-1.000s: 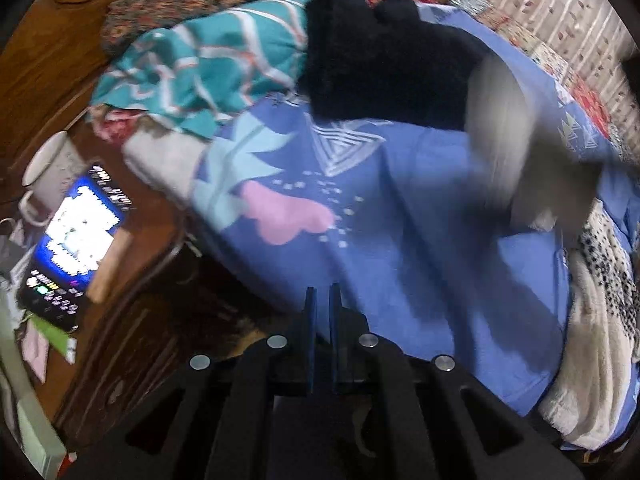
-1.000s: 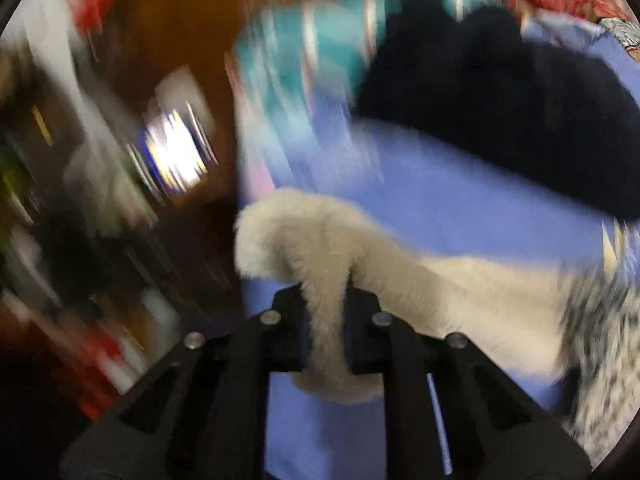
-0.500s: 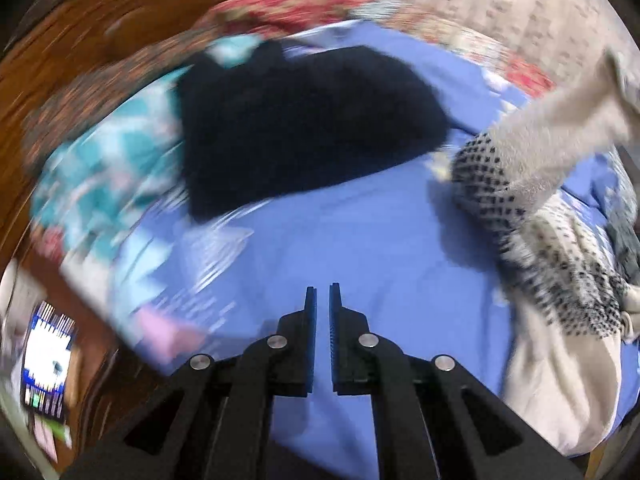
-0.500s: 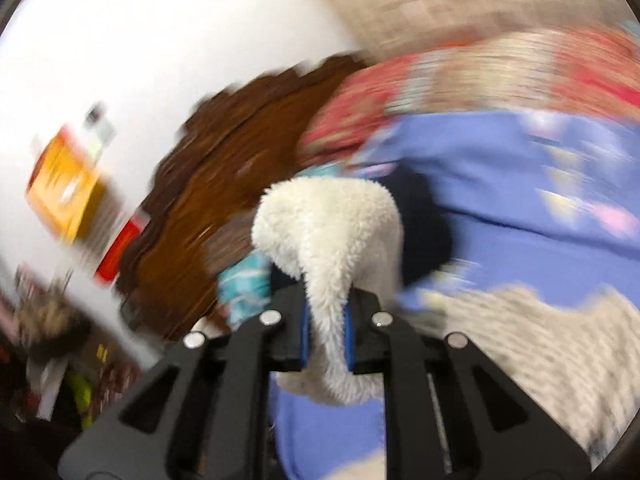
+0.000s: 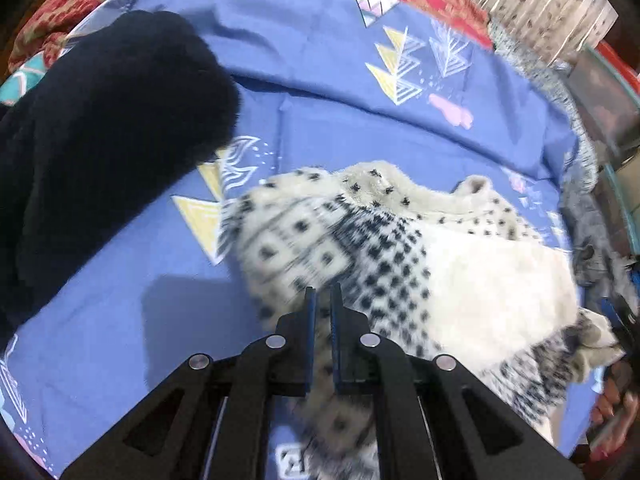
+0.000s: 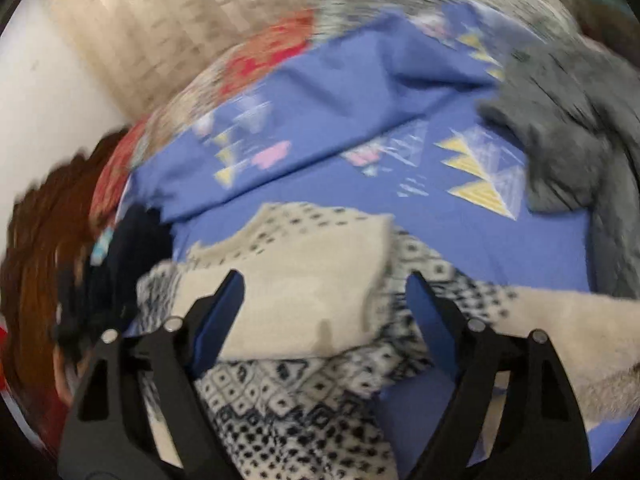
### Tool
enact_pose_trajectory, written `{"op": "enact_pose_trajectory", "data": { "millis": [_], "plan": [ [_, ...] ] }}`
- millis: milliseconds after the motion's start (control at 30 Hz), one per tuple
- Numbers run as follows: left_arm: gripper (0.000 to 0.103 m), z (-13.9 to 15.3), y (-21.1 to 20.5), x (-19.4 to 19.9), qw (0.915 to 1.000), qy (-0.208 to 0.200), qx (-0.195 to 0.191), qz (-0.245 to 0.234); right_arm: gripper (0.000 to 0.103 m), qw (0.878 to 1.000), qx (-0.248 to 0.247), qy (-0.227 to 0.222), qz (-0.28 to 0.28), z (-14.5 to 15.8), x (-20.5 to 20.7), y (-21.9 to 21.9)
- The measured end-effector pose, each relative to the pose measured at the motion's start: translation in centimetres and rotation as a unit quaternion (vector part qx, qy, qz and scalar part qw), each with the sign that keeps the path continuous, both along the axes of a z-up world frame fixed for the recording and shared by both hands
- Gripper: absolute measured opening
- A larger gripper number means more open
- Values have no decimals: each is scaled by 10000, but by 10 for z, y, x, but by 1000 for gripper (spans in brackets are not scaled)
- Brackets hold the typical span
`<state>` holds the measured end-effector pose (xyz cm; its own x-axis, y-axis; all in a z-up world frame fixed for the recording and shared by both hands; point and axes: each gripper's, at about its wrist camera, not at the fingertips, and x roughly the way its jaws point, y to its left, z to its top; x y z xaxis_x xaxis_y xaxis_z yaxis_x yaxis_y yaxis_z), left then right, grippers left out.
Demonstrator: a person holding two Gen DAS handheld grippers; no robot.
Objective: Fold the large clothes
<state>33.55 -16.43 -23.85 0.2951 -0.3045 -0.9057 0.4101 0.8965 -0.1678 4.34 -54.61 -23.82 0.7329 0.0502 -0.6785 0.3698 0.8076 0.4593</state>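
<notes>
A cream fleece garment with black dot and diamond patterns [image 5: 400, 248] lies rumpled on the blue bedsheet [image 5: 340, 120]. My left gripper [image 5: 322, 296] is shut and empty, its tips over the garment's near left edge. In the right wrist view the same garment [image 6: 304, 292] lies partly folded over itself. My right gripper [image 6: 326, 284] is open wide, its jaws on either side of the plain cream fold, holding nothing.
A black fluffy garment [image 5: 100, 128] lies at the left of the bed. A grey garment [image 6: 560, 120] lies at the right. A red patterned quilt [image 5: 60, 8] borders the sheet. The wooden headboard [image 6: 36, 248] is at the left.
My right gripper was shut on the cream sleeve and has let it go and opened. The garment now lies on the sheet. My left gripper swung right, from the bed's edge to the garment.
</notes>
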Motion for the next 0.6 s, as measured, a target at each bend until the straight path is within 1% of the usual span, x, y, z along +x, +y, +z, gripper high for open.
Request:
{"op": "enact_pose_trajectory", "data": {
  "millis": [33, 67, 100, 133, 167, 200, 233, 267, 333, 367, 400, 433, 467, 500, 533, 567, 600],
  "plan": [
    [30, -11, -11, -1, 9991, -172, 394, -2, 75, 9995, -128, 46, 287, 1, 11, 18],
    [30, -22, -18, 2, 9966, -286, 768, 34, 69, 9987, -131, 135, 473, -7, 21, 29],
    [30, -36, -22, 4, 9931, -336, 1126, 43, 66, 9975, -19, 407, 576, -25, 35, 33],
    [30, -53, -22, 7, 9880, -402, 1487, 93, 66, 9962, 139, 640, 573, -38, 46, 35],
    [29, -60, -20, 8, 9865, -501, 1552, 121, 62, 9931, 395, 978, 517, -65, 58, 27],
    [29, -61, -21, 6, 9854, -640, 1575, 98, 52, 9900, 445, 1275, 419, -88, 66, 19],
    [29, -59, -27, 1, 9811, -777, 1771, 11, 52, 9911, 419, 1214, 355, -93, 66, 16],
    [29, -57, -33, -5, 9770, -899, 1930, -82, 52, 9928, 517, 1048, 274, -89, 61, 11],
    [29, -47, -40, -18, 9720, -1058, 2074, -305, 58, 9931, 809, 826, 181, -66, 45, 8],
    [29, -40, -39, -24, 9734, -1082, 1990, -339, 63, 9944, 795, 657, 215, -53, 33, 8],
    [29, -27, -31, -32, 9778, -1090, 1757, -331, 68, 9965, 678, 444, 208, -36, 17, 8],
    [29, -19, -24, -38, 9808, -1105, 1577, -294, 70, 9985, 503, 182, 97, -15, -13, 5],
    [30, -9, -10, -47, 9846, -1127, 1318, -224, 71, 9989, 473, 46, 2, -5, -35, 1],
    [30, -2, 5, -57, 9880, -1104, 1070, -150, 72, 9987, 503, -31, -87, 1, -53, -4],
    [31, 1, 15, -64, 9907, -1032, 882, -86, 72, 9979, 569, -87, -281, 6, -82, -10],
    [34, 3, 31, -73, 9936, -901, 681, -17, 72, 9969, 598, -83, -501, 9, -106, -14],
    [35, 3, 38, -78, 9953, -784, 568, 23, 72, 9951, 616, -31, -770, 9, -131, -17]
  ]
}}
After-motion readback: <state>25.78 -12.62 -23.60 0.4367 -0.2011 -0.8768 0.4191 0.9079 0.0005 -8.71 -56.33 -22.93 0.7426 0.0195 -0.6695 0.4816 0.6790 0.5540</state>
